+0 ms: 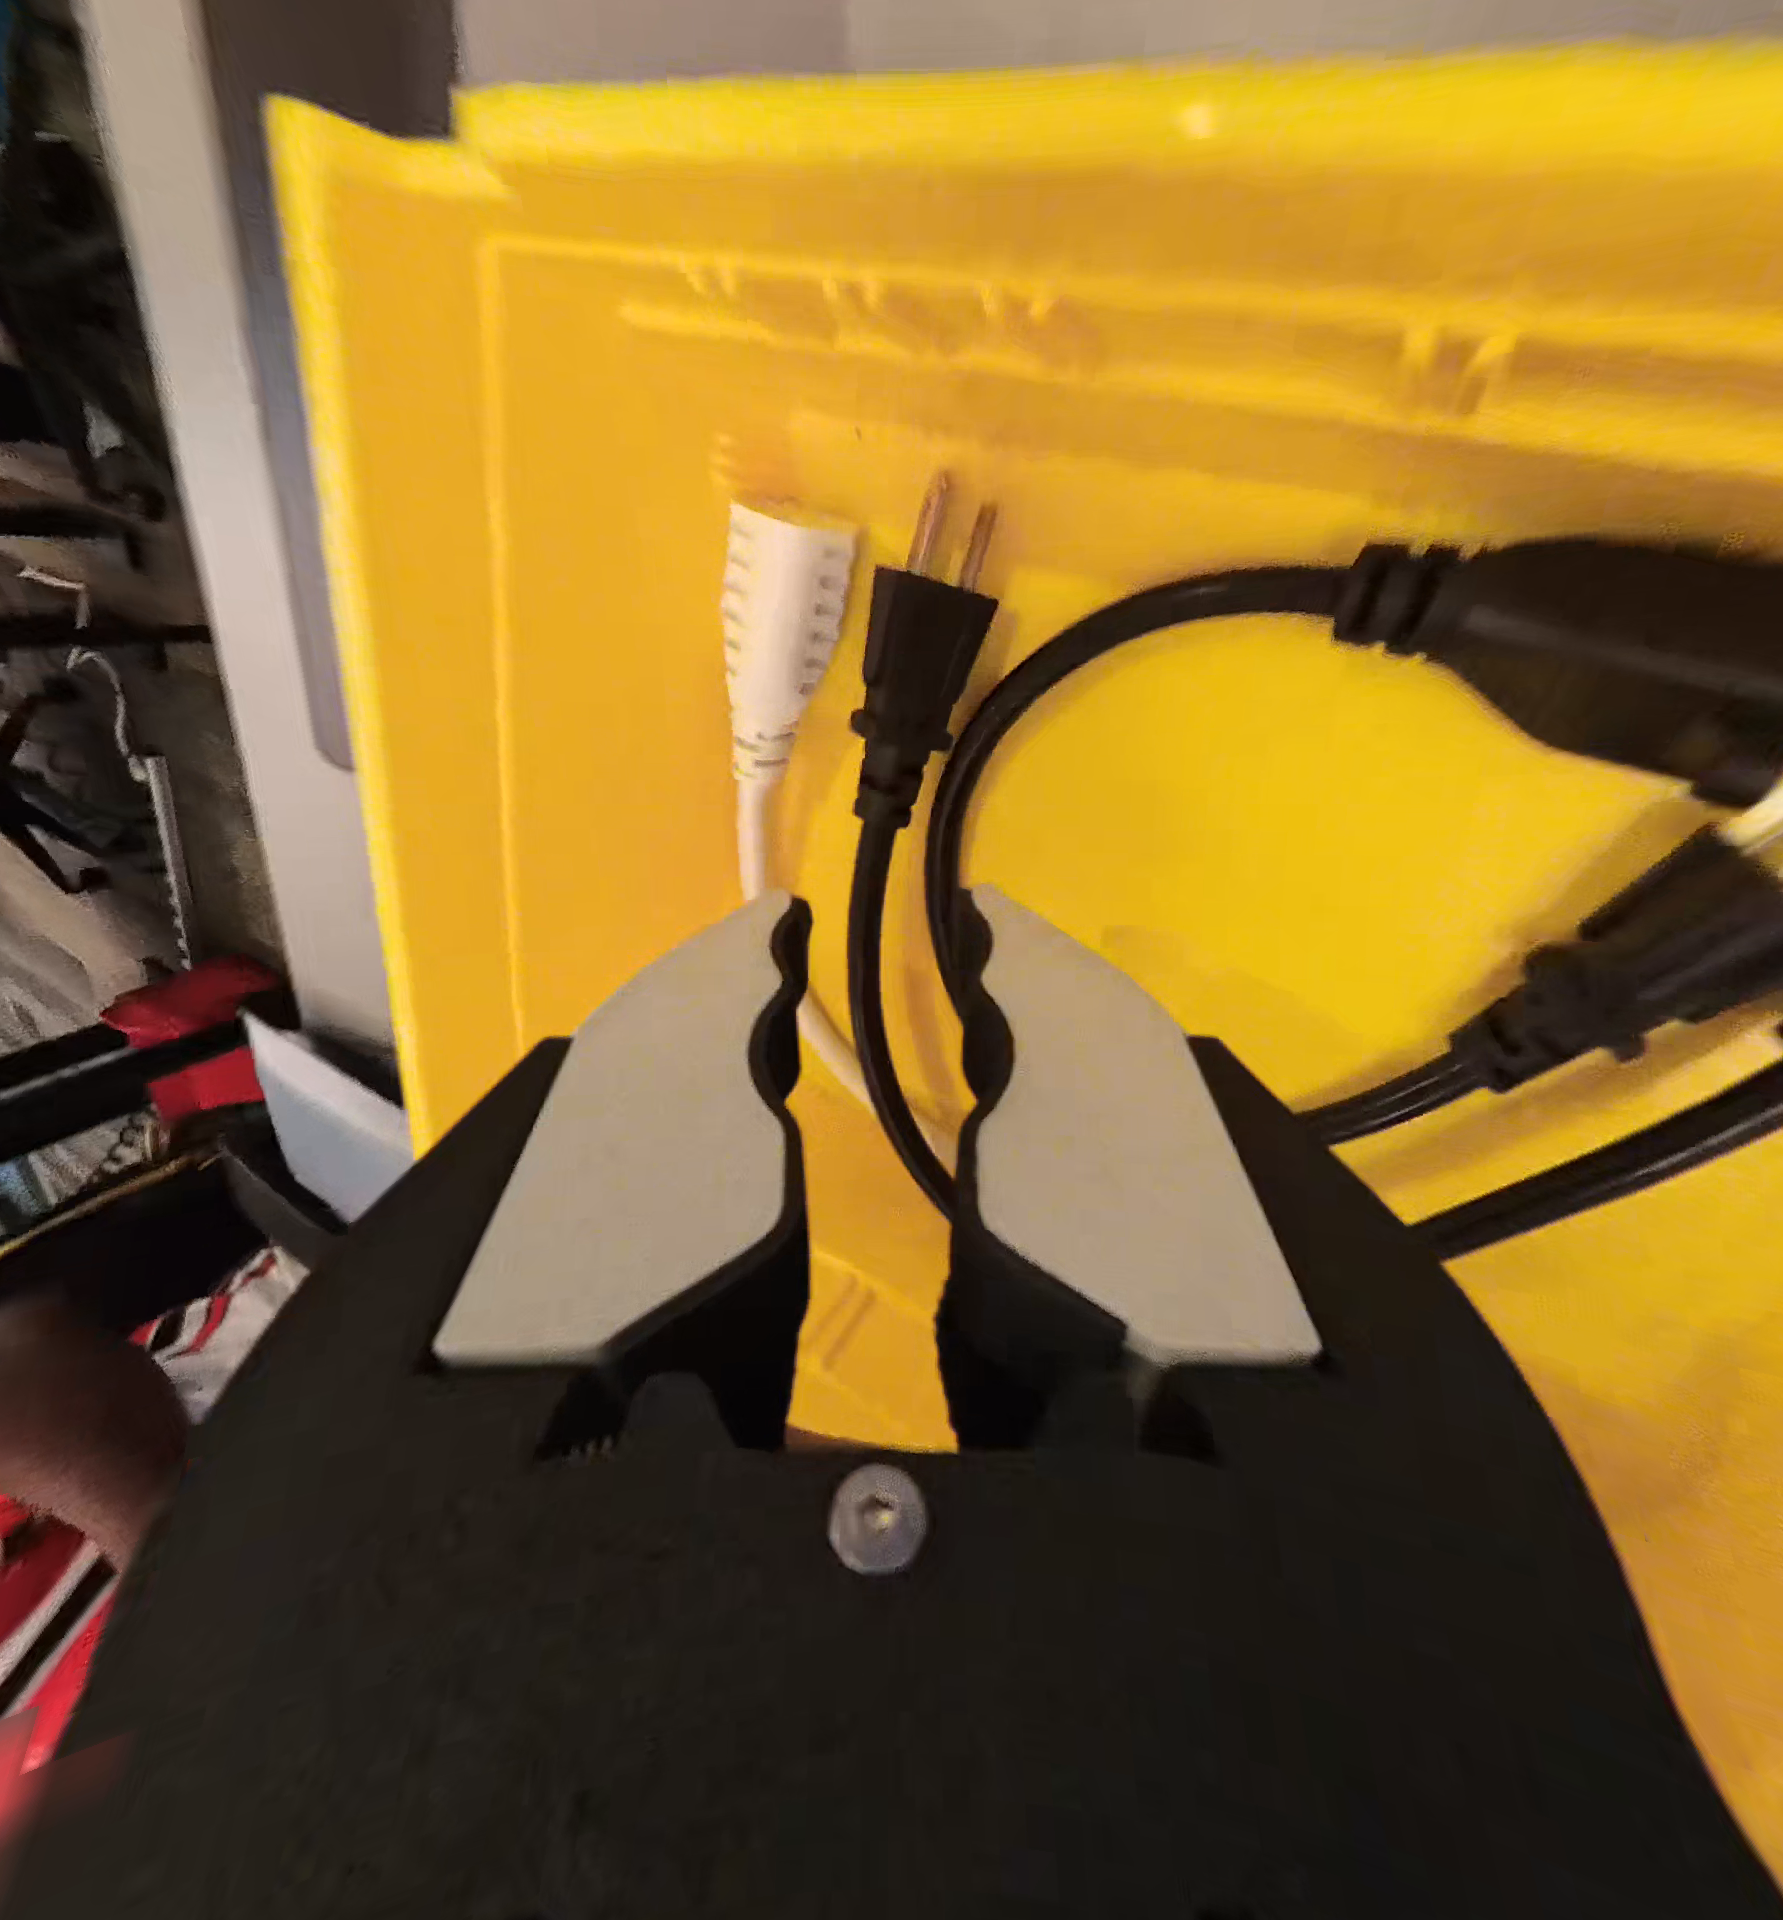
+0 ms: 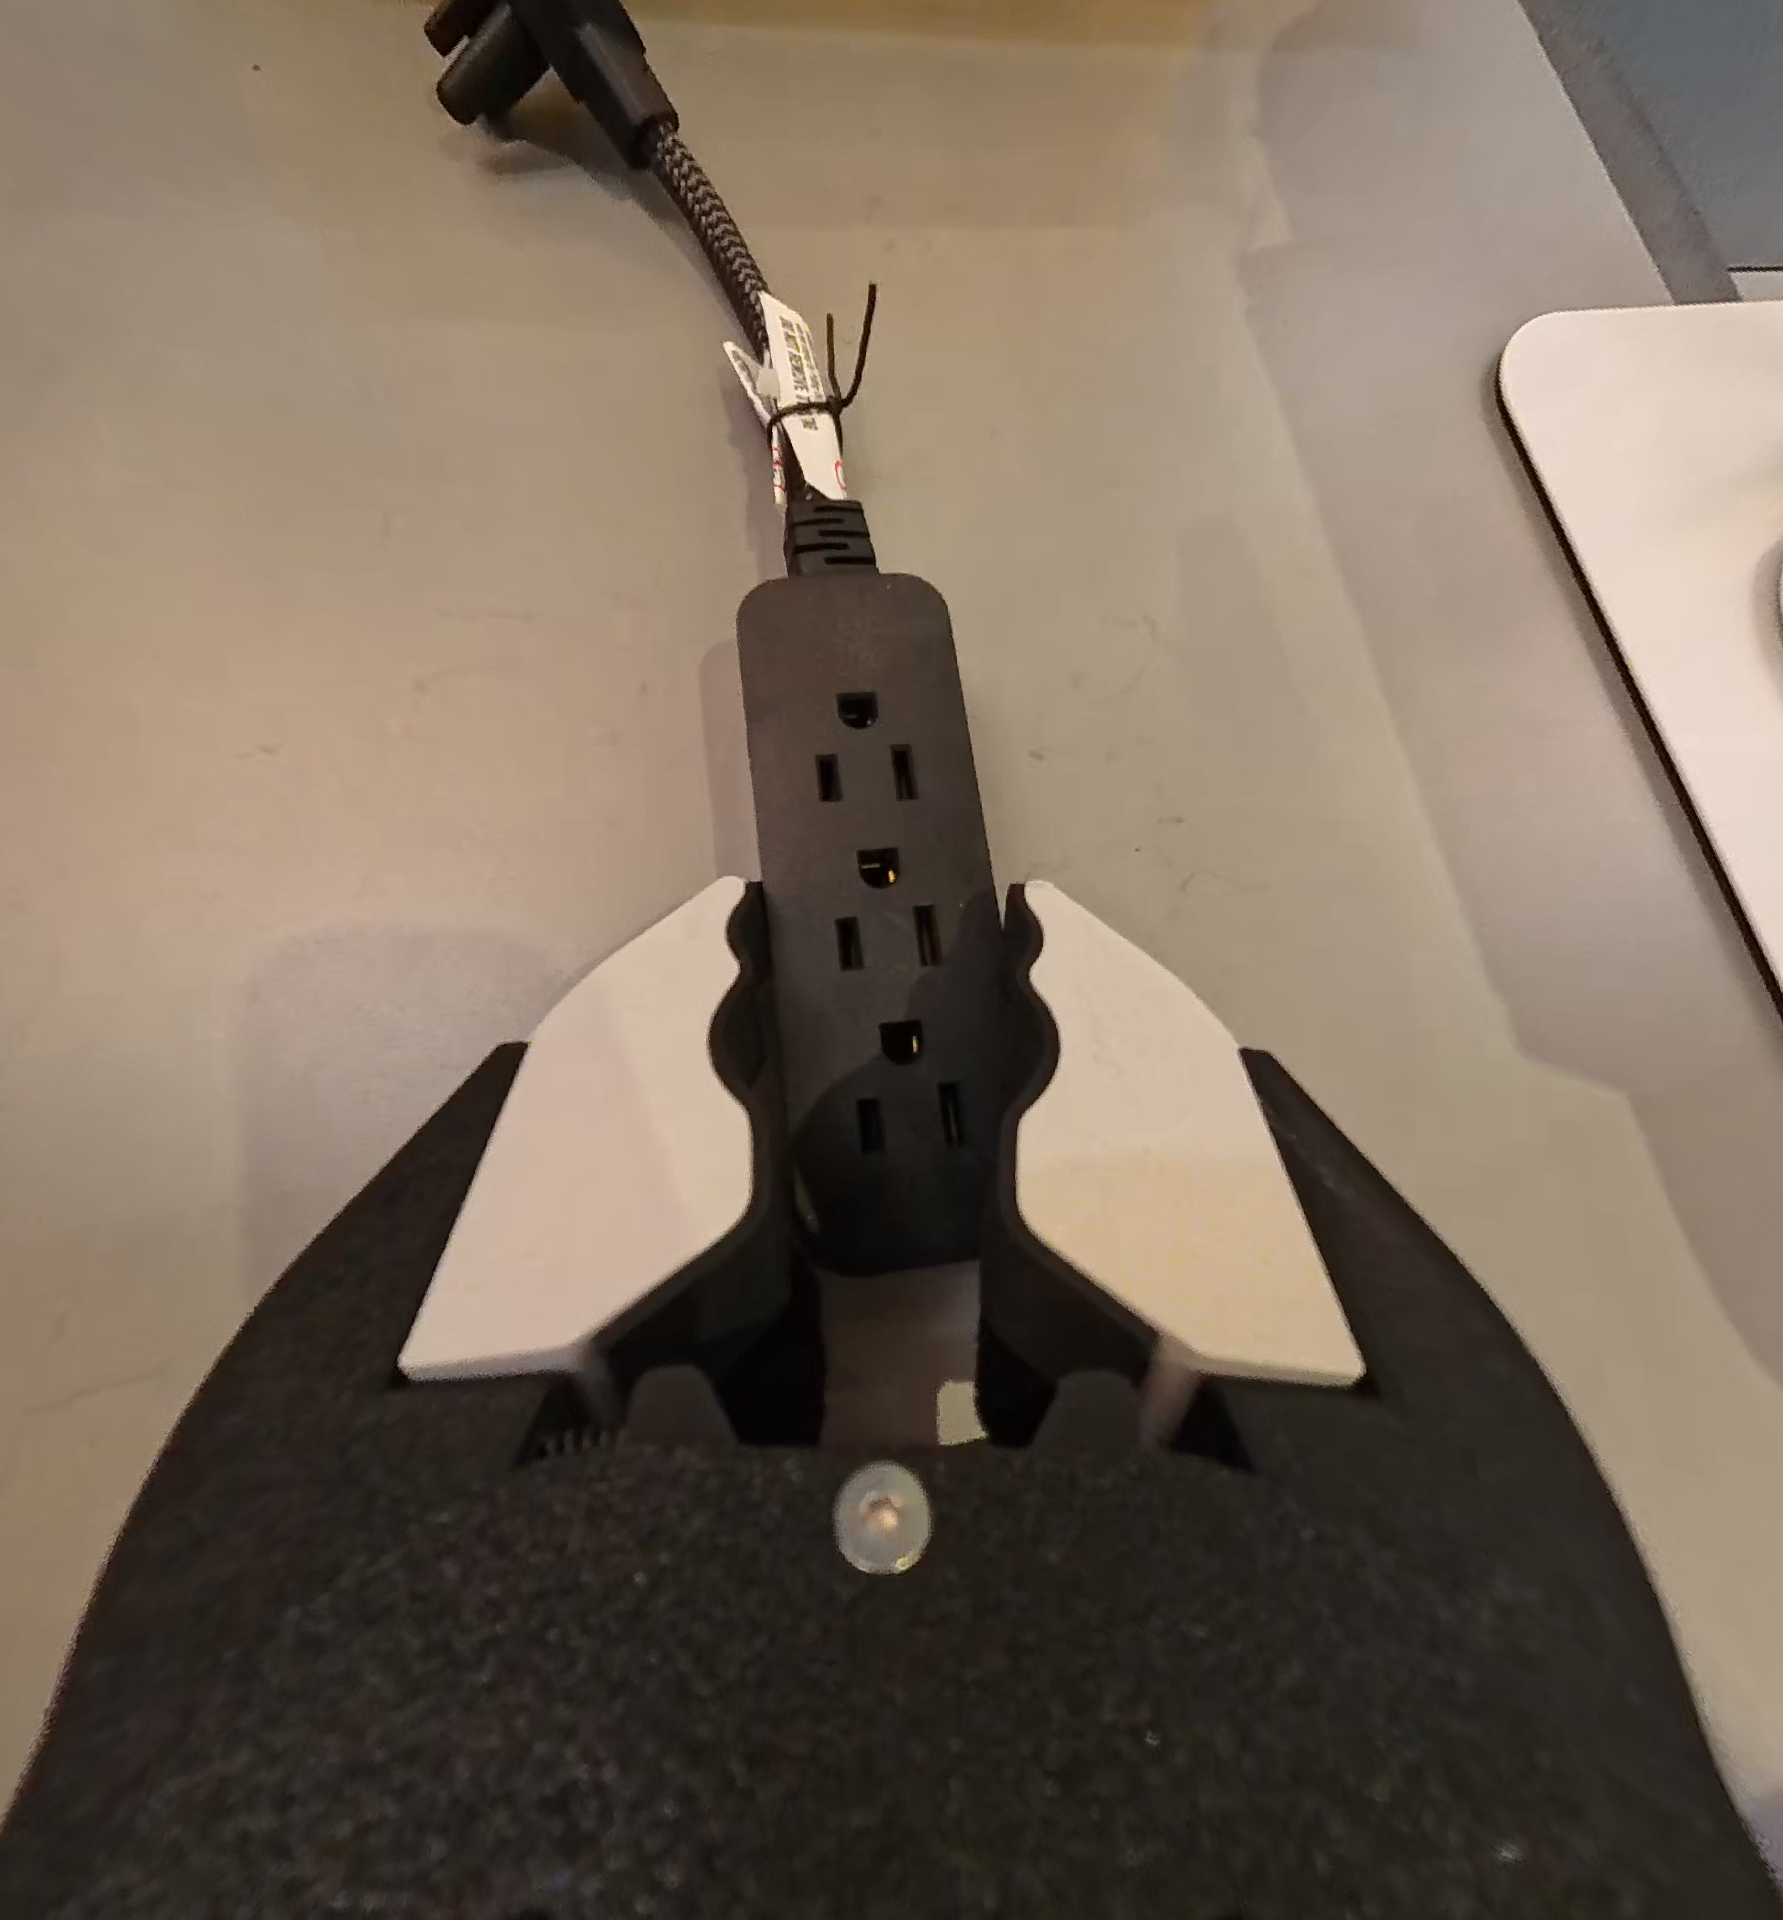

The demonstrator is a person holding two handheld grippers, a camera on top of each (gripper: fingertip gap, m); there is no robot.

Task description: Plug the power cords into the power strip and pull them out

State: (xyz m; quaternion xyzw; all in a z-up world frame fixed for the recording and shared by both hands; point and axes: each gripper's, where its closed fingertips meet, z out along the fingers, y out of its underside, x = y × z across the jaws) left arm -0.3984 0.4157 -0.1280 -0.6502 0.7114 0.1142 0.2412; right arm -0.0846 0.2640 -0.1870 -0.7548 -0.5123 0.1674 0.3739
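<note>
Your right gripper (image 2: 882,914) is clamped on the black three-outlet power strip (image 2: 871,883), frame centre, over the grey counter (image 2: 295,623); left gripper (image 1: 887,914) is apart around the black two-prong plug's cord (image 1: 871,935), on the yellow plastic lid (image 1: 1282,831); close higher, on the plug body.

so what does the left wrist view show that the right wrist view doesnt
Only the left wrist view shows the yellow bin holding loose cords: a white plug, a black plug and larger black plugs at the right, with the left gripper open above them. Only the right wrist view shows the black power strip, all outlets empty, between the right gripper's fingers on a grey table. Both share only matching gripper fingers.
</note>
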